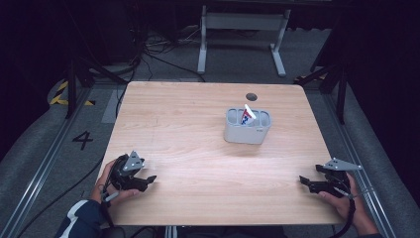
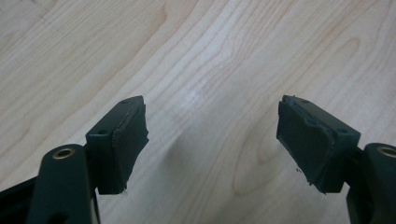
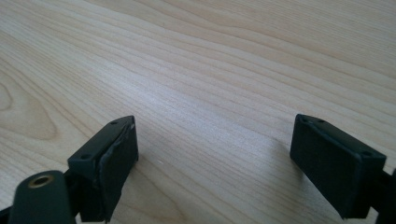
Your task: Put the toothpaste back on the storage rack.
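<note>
Holder: one grey plastic three-slot holder (image 1: 247, 127), long axis across the wooden table (image 1: 198, 148).
Packet: one white-red-blue packet (image 1: 247, 115), upright, tip tilted right.
Left gripper (image 1: 148, 179): released, empty.
Right gripper (image 1: 303, 181): released, empty.

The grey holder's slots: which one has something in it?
The middle slot of the grey holder holds a white packet with red and blue print, leaning and sticking out above the rim. The slots either side look empty.
</note>
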A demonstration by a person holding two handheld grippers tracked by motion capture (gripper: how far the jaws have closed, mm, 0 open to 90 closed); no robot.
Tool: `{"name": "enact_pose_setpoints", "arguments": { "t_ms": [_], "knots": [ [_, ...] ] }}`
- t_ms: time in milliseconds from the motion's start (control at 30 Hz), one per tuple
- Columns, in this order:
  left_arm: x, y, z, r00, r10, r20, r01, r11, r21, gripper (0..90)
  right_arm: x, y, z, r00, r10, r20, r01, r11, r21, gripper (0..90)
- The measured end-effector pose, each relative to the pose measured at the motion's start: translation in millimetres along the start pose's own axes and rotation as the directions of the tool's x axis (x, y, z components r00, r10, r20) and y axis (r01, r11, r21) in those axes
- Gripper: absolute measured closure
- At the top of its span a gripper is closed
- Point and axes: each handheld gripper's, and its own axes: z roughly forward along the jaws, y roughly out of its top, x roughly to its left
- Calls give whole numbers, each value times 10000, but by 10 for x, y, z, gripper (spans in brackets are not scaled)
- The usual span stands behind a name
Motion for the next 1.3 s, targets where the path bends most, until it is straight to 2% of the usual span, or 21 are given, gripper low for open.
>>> {"name": "enact_pose_setpoints", "arguments": {
  "t_ms": [133, 167, 233, 300, 433, 567, 667, 1000, 1067, 1133, 1233, 1300],
  "knots": [
    [-7, -114, -30, 9995, -309, 95, 310, 9995, -72, 239, 0, 0, 0, 10000, 2, 1, -2, 10000, -1, 156],
    [-5, -148, -36, 9995, -304, 13, 304, 9995, -89, 233, 0, 0, 0, 10000, -1, 0, 1, 10000, -1, 157],
    [6, -229, -37, 9982, -603, 52, 603, 9981, -81, 225, 0, 0, 0, 10000, 0, 0, 0, 10000, 0, 156],
    [28, -316, -46, 9927, -1163, 313, 1176, 9921, -434, 204, 0, 0, 0, 10000, 3, -3, -3, 10000, 1, 156],
    [18, -344, -70, 9900, -1407, 79, 1409, 9893, -388, 192, -1, 0, 0, 10000, 3, -5, -3, 10000, 2, 156],
    [15, -347, -75, 9898, -1426, -53, 1423, 9892, -350, 173, 2, -1, 0, 10000, -4, 13, 4, 10000, -13, 157],
    [-3, -348, -74, 9859, -1656, -243, 1648, 9858, -324, 153, 2, -2, -2, 10000, -5, 12, 5, 10000, -6, 156],
    [3, -341, -74, 9869, -1596, -243, 1592, 9870, -209, 141, 9, -10, -8, 10000, -36, 77, 36, 10000, 1, 156],
    [-3, -339, -68, 9855, -1681, -240, 1675, 9856, -232, 135, 8, -10, -8, 10000, -8, 63, 8, 10000, 9, 156],
    [6, -336, -64, 9876, -1551, -250, 1544, 9877, -252, 133, 8, -9, -8, 10000, 9, 61, -9, 10000, 10, 156],
    [0, -333, -59, 9858, -1657, -268, 1650, 9860, -238, 126, 8, -10, -8, 10000, 1, 56, -1, 10000, 8, 156],
    [13, -328, -54, 9882, -1509, -263, 1503, 9883, -248, 119, 8, -9, -8, 10000, 10, 59, -10, 10000, 9, 156]
  ]
}}
